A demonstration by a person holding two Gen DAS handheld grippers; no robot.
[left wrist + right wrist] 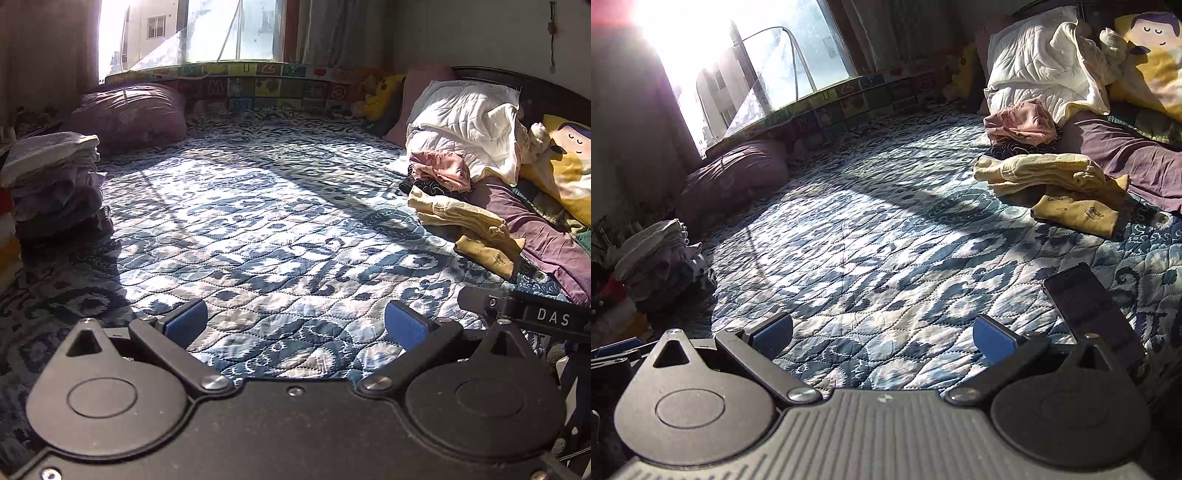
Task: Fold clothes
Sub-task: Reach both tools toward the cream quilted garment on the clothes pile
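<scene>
Blue-padded left tongs (295, 325) and right tongs (882, 332) spread wide, empty, above quilt (277, 221); yellow garment (1052, 184) ahead-right, folded stack (51, 177) far left.

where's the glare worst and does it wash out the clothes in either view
Right wrist view: the window blows out to white at top left; the yellow garment stays readable, the folded stack sits in shadow. Left wrist view: milder glare at the window; sun stripes cross the quilt; edges bend from the fisheye.
</scene>
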